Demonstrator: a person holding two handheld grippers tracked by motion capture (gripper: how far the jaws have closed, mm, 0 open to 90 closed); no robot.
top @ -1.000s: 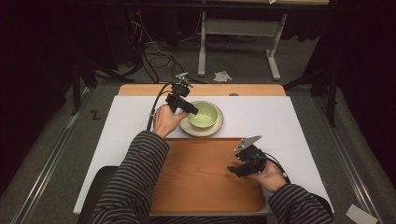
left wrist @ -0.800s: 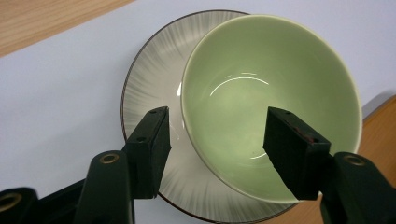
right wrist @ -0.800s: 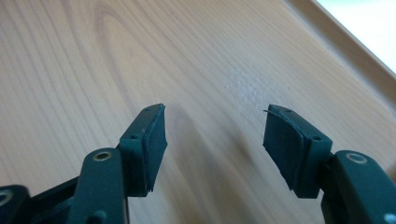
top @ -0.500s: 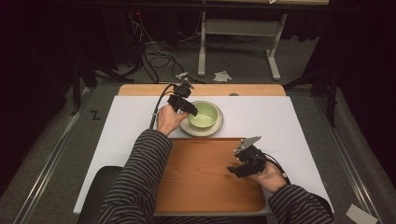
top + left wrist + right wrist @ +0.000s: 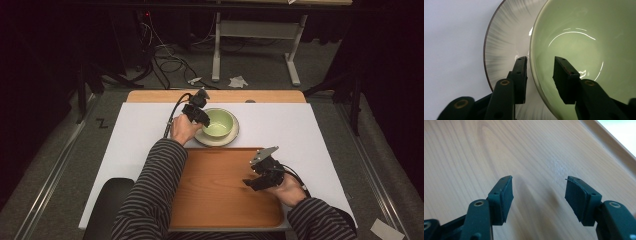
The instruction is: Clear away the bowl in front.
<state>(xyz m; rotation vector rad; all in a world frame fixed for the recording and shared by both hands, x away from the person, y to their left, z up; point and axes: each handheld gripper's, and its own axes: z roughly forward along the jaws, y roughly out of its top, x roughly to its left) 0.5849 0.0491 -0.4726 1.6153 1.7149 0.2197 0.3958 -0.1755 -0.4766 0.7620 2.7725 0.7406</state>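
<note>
Left gripper: jaws parted and straddling the near rim of the green bowl, one jaw outside over the streaked saucer, one inside; not clamping yet
Bowl: sitting on the saucer on the white mat, beyond the wooden tray
Right gripper: gaping, grasping nothing, hovering over the tray, well apart from the bowl
Views: the left gripper view is showing the straddle; the high view is showing the layout

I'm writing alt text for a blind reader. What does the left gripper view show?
Two black jaws of the left gripper straddle the rim of a pale green bowl, one jaw outside and one inside, with a gap showing at the rim. The bowl sits on a white plate with a dark edge, on a white table.
</note>
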